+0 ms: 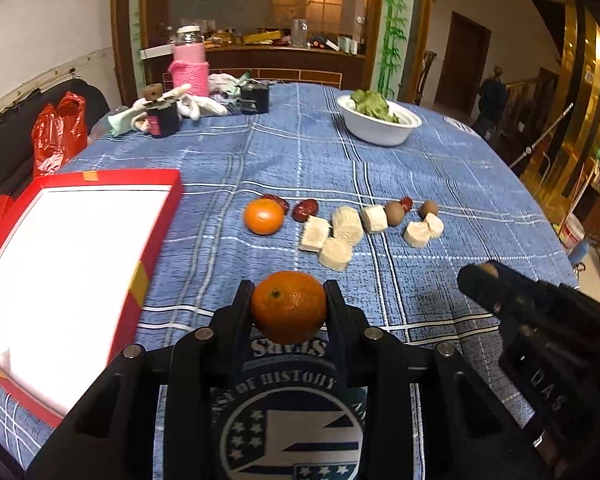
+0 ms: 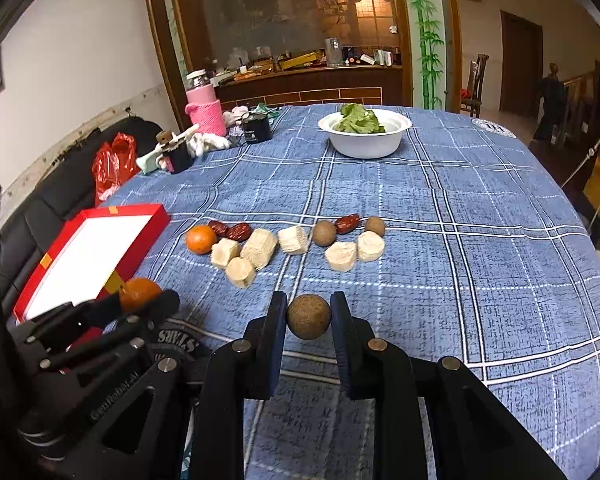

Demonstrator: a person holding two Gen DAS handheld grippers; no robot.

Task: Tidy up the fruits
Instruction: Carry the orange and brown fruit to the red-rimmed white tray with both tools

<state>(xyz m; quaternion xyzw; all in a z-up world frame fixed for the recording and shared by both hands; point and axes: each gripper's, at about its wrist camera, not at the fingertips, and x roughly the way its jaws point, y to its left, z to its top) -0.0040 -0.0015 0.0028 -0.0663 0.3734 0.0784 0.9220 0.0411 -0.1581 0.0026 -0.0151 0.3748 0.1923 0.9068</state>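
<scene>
1. above the blue cloth (image 1: 300, 160), left gripper (image 1: 288, 306) clamps a mandarin (image 1: 289, 306).
2. right gripper (image 2: 309, 316) clamps a brown longan (image 2: 309, 317).
3. remaining fruits (image 2: 284, 246) lie mid-table, beside the red box (image 2: 88, 256).

both wrist views face forward, low, sharing the table (image 1: 300, 152).

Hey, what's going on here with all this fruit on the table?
A person is sorting fruit with two handheld grippers. The left gripper is shut on a tangerine, held beside the open red box. The right gripper is shut on a brown round fruit. On the blue checked tablecloth lie another tangerine, red dates, pale cut chunks and two more brown fruits.
</scene>
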